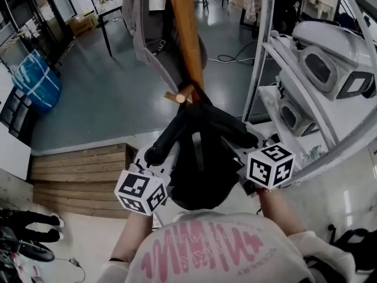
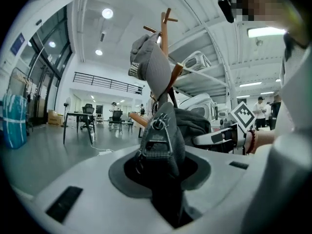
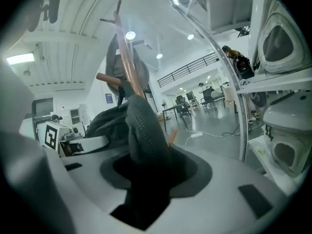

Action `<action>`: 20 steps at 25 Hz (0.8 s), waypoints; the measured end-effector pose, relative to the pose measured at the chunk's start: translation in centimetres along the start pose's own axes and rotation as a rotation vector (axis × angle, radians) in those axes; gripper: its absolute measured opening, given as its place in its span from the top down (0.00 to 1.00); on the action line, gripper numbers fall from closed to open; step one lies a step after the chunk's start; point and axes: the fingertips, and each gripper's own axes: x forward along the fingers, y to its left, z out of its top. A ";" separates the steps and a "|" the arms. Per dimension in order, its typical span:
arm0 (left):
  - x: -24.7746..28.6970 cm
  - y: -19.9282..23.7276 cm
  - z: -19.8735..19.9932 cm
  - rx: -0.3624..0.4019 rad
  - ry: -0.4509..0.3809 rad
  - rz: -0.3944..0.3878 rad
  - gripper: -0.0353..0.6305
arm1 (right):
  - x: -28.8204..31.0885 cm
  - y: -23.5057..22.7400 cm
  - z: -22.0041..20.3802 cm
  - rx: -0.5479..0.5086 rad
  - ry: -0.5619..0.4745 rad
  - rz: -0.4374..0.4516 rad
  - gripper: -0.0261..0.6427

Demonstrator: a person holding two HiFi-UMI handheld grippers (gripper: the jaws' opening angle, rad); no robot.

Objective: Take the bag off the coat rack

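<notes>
A black bag (image 1: 200,158) hangs against the wooden coat rack pole (image 1: 185,34), its top right by a short lower peg (image 1: 178,96). My left gripper (image 1: 154,158) is shut on the bag's strap with a metal buckle (image 2: 157,130), which fills the gap of the left gripper (image 2: 161,165). My right gripper (image 1: 244,143) holds the bag's other side; a dark padded strap (image 3: 144,130) runs up out of the right gripper (image 3: 146,174). A grey bag (image 1: 147,28) hangs higher on the rack. Whether the black bag still rests on the peg is hidden.
A white metal shelf frame (image 1: 262,46) with white machines (image 1: 324,63) stands close on the right. Wooden steps (image 1: 82,178) lie at the lower left. A blue bag (image 1: 38,81) and a desk (image 1: 109,16) stand farther off on the grey floor.
</notes>
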 end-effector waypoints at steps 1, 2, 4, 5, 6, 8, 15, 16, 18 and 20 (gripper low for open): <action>0.1 -0.2 0.1 0.012 0.003 0.018 0.80 | 0.0 -0.1 0.2 -0.007 0.002 0.003 0.70; 0.1 -0.3 0.1 0.017 0.009 0.032 0.80 | 0.1 -0.3 0.3 -0.012 0.004 0.007 0.71; 0.3 -0.4 0.2 0.014 0.020 0.051 0.81 | 0.2 -0.5 0.5 -0.018 0.002 0.015 0.72; 0.4 -0.5 0.2 0.013 0.024 0.056 0.80 | 0.3 -0.5 0.6 -0.021 0.000 0.020 0.72; 0.3 -0.6 0.3 0.011 0.024 0.059 0.81 | 0.3 -0.6 0.8 -0.023 -0.002 0.026 0.72; 0.0 -0.8 0.5 0.002 0.015 0.071 0.81 | 0.2 -0.6 1.2 -0.035 -0.007 0.043 0.72; -2.5 -0.9 1.6 -0.019 -0.039 0.121 0.81 | -0.2 1.6 2.3 -0.082 -0.041 0.097 0.73; -2.7 -1.0 1.7 -0.021 -0.044 0.125 0.81 | -0.2 1.8 2.4 -0.087 -0.044 0.099 0.73; -3.1 -1.1 2.0 -0.023 -0.054 0.131 0.81 | -0.2 2.0 2.8 -0.101 -0.052 0.103 0.73; -3.6 -0.9 2.5 -0.022 -0.060 0.142 0.81 | -0.1 2.6 3.1 -0.105 -0.058 0.115 0.73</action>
